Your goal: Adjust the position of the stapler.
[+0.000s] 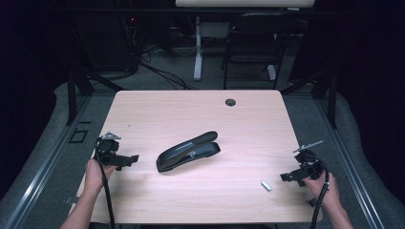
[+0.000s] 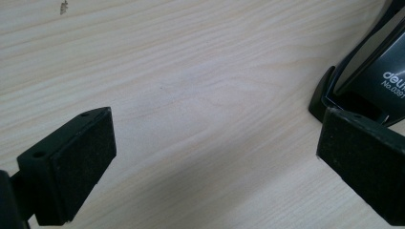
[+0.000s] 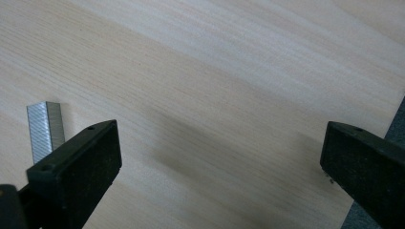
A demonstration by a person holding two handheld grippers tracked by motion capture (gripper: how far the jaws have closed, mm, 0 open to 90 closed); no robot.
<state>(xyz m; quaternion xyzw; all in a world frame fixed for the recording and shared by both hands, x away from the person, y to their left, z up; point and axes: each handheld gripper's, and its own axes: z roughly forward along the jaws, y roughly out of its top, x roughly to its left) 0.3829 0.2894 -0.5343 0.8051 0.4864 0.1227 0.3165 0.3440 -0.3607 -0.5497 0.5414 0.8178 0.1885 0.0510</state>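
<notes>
Curved black stapler [image 1: 188, 150] & ridged metal staple strip [image 1: 266, 185], woodgrain table [image 1: 191, 109].

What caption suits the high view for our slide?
Two open grippers, left and right, flank a black stapler and a staple strip on a wooden table.

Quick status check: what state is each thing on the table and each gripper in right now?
stapler: shut, lying free on the table.
staple strip: lying flat, untouched.
left gripper: open, empty, beside the stapler.
right gripper: open, empty, near the staple strip.
</notes>
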